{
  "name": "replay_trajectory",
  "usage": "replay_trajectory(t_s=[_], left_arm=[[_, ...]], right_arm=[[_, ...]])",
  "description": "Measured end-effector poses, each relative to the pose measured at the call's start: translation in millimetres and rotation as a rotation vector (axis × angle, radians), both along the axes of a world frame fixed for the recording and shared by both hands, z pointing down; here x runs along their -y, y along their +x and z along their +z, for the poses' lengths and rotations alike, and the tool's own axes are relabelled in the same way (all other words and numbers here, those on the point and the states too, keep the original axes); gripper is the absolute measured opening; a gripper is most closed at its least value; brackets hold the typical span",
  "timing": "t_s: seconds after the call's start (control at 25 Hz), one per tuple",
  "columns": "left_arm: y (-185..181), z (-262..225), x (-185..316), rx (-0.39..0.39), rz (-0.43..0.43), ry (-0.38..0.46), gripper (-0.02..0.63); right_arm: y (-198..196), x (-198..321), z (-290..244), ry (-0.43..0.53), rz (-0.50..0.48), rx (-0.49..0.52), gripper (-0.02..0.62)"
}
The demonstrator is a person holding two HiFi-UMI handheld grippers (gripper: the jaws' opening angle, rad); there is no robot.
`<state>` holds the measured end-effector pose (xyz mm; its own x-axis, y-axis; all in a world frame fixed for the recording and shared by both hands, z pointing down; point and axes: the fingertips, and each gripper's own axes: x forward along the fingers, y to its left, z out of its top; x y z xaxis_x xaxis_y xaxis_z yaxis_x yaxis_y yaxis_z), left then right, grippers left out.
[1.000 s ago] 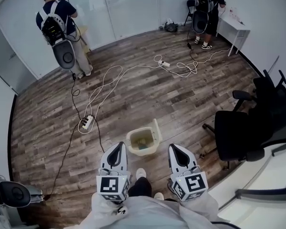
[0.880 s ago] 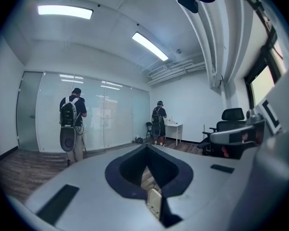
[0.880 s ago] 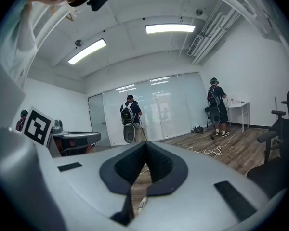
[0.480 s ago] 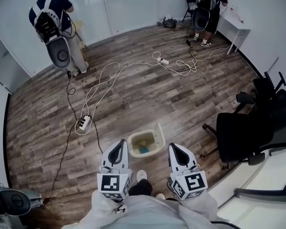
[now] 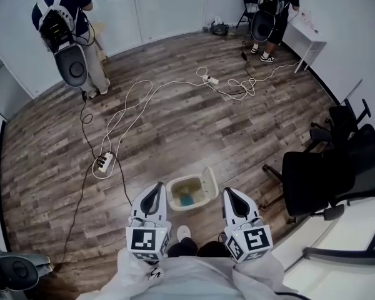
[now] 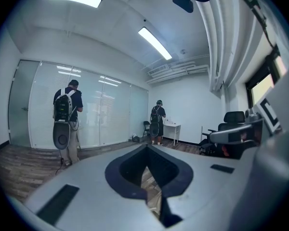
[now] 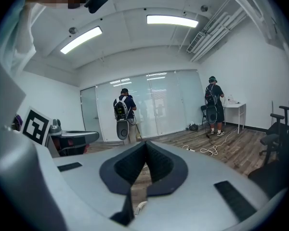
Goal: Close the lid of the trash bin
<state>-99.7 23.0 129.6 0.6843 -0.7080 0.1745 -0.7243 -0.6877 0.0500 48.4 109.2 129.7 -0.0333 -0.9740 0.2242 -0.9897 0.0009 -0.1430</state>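
The wood-plank floor [image 5: 194,130] bore an open-lidded trash bin [image 5: 173,194], a power strip [image 5: 102,162], looping white cables [image 5: 137,99], a black office chair [image 5: 315,180] and a white table [image 5: 310,33].

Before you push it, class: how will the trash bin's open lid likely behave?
The lid looks thin and stands up from one rim edge, so it probably swings down easily. The trash bin looks small and lightly filled, so a hard push might slide it.
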Motion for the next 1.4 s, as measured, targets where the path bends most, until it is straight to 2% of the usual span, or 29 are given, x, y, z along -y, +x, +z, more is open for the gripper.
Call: replay_trajectory(t_s=[0.28, 0.6, 0.96, 1.24, 1.4], left_arm=[[10.0, 26.5, 14.4, 0.028, 0.015, -0.054, 0.005], [41.5, 63.2, 35.0, 0.065, 0.022, -0.096, 0.005], [70.3, 121.4, 47.5, 0.096, 0.028, -0.126, 0.005], [75.2, 160.2, 58.4, 0.130, -0.010, -0.170, 0.005], [85.6, 191.5, 57.5, 0.151, 0.011, -0.187, 0.005]], right_arm=[[14.9, 15.1, 23.0, -0.053, 0.019, 0.015, 0.023], [51.5, 39.0, 59.5, -0.102, 0.027, 0.030, 0.023], [87.6, 52.3, 119.2, -0.171, 0.030, 0.040, 0.023], [104.6, 56.3, 171.9, -0.222, 0.035, 0.063, 0.023], [112.9, 59.2, 204.9, -0.247, 0.041, 0.078, 0.023]])
